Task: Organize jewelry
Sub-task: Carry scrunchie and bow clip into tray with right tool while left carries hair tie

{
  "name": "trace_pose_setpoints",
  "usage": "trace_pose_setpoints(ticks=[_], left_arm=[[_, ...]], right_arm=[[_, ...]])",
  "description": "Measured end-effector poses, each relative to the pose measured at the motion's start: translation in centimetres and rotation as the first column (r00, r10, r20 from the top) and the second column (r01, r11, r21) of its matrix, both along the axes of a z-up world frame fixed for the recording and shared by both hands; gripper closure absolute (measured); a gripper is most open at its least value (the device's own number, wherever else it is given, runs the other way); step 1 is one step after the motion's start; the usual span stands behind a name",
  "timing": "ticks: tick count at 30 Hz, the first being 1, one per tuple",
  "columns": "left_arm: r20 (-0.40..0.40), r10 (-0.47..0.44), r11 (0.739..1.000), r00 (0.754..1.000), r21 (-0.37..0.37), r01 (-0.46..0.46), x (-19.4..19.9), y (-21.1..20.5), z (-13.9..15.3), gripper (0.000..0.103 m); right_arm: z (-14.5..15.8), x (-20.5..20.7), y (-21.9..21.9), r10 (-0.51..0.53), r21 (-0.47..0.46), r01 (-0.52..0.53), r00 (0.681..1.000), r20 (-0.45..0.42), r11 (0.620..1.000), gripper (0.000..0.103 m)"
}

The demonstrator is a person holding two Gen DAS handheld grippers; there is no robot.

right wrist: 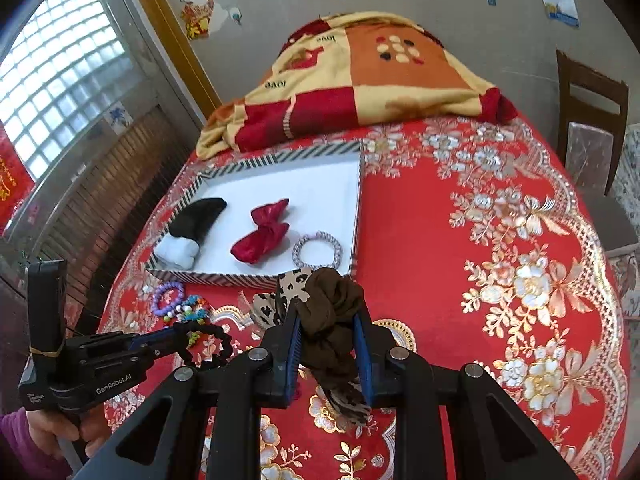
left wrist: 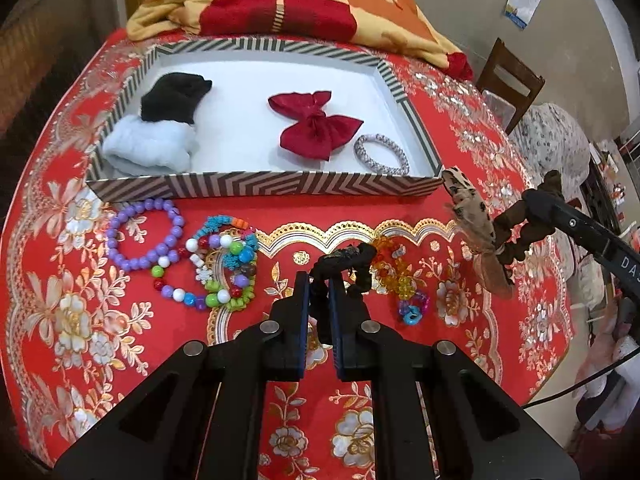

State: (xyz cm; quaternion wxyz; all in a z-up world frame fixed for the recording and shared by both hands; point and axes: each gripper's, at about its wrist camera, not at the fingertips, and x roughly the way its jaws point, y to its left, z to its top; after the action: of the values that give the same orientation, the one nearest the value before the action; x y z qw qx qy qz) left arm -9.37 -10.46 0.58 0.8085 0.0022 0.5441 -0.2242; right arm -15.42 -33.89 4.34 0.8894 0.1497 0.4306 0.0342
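Note:
A striped tray (left wrist: 256, 189) (right wrist: 256, 279) holds a black scrunchie (left wrist: 174, 96), a pale blue scrunchie (left wrist: 148, 146), a red bow (left wrist: 316, 124) (right wrist: 264, 236) and a silver bracelet (left wrist: 382, 154) (right wrist: 318, 250). My left gripper (left wrist: 319, 282) (right wrist: 182, 338) is shut on a black beaded bracelet (left wrist: 344, 260) (right wrist: 216, 346), held above the cloth. My right gripper (right wrist: 326, 316) (left wrist: 538, 208) is shut on a brown scrunchie with leopard-print ribbon (right wrist: 332, 312) (left wrist: 472, 216), just in front of the tray's near right corner.
On the red floral tablecloth (left wrist: 460, 128) lie a purple bead bracelet (left wrist: 144, 236), a heap of colourful bead bracelets (left wrist: 222, 264) and an amber bead bracelet (left wrist: 394, 272). A folded blanket (right wrist: 360, 76) lies behind the tray. A wooden chair (right wrist: 588, 120) stands at the right.

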Motion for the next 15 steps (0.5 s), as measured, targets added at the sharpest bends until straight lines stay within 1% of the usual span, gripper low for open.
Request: trace_pose_setpoints(ticks=[8, 15], left_arm=[[0.04, 0.018, 1.0, 0.999, -0.015, -0.018, -0.7, 1.0, 2.1, 0.095], [0.077, 0.043, 0.999, 0.996, -0.012, -0.042, -0.4, 1.6, 3.6, 0.095]], right_arm=[[2.2, -0.8, -0.3, 0.006, 0.004, -0.006, 0.999, 0.053, 1.0, 0.08], [3.6, -0.3, 0.2, 0.03, -0.011, -0.029, 0.996, 0.081, 1.0, 0.08]])
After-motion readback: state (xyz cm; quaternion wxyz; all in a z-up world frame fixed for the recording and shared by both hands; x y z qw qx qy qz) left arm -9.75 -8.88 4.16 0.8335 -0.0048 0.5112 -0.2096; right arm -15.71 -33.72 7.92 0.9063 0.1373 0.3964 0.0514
